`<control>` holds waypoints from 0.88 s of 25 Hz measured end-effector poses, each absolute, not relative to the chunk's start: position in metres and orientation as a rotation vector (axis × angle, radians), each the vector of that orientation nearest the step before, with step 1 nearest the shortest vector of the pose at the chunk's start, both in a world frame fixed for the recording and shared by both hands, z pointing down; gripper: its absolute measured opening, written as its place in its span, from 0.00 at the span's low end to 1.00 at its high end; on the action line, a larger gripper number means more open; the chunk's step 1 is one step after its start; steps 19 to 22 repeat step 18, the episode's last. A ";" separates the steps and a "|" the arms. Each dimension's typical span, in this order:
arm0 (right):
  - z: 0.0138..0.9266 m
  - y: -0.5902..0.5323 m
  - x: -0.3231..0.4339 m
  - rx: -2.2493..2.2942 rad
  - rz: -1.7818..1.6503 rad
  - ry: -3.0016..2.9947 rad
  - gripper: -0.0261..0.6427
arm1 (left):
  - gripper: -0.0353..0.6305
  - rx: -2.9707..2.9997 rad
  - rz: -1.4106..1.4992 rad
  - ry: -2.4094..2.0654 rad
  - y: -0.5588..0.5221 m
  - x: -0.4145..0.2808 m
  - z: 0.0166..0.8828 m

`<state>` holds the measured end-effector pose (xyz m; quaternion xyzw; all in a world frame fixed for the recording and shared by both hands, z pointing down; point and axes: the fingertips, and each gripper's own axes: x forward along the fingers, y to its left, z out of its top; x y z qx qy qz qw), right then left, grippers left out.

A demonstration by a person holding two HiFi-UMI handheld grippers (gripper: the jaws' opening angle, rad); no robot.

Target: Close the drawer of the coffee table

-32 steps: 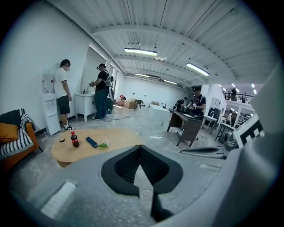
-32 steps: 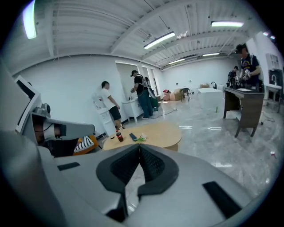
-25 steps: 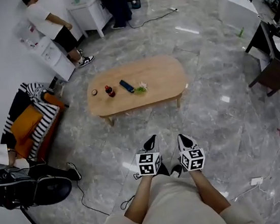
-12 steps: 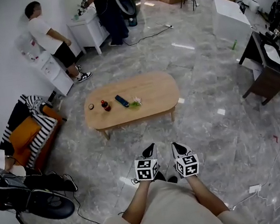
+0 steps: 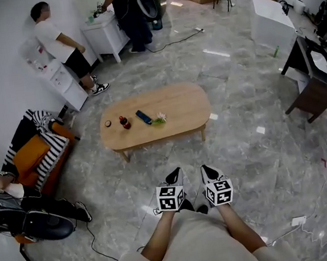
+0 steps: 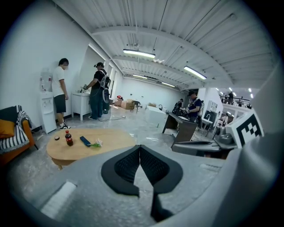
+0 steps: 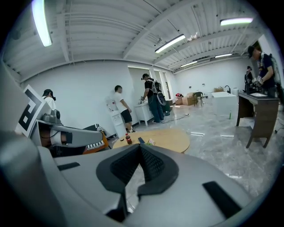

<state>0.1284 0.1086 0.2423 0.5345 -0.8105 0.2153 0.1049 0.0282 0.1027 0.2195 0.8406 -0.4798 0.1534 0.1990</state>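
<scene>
The oval wooden coffee table (image 5: 175,104) stands on the grey marble floor, well ahead of me. On its top are a small dark bottle (image 5: 125,122), a dark flat device (image 5: 143,117) and a green and white item (image 5: 159,119). No drawer shows in any view. My left gripper (image 5: 175,172) and right gripper (image 5: 206,169) hang side by side in front of my body, short of the table. Both are shut with nothing between the pads. The table (image 6: 104,138) lies left of the shut left gripper (image 6: 140,146), and the table (image 7: 171,138) is beyond the shut right gripper (image 7: 140,145).
An orange sofa with a striped blanket (image 5: 35,153) and a black bag (image 5: 38,224) sit at the left, with a cable (image 5: 100,237) on the floor. Two people stand by a water dispenser (image 5: 64,80) and a white counter (image 5: 102,30). A dark desk (image 5: 316,86) stands at the right.
Over the last second the table has shifted up and away in the head view, and both grippers sit lower in it. Both stay shut and side by side.
</scene>
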 end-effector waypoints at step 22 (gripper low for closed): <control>0.234 0.107 0.107 1.587 0.625 -2.442 0.06 | 0.07 2.392 0.459 -1.301 0.114 0.023 0.222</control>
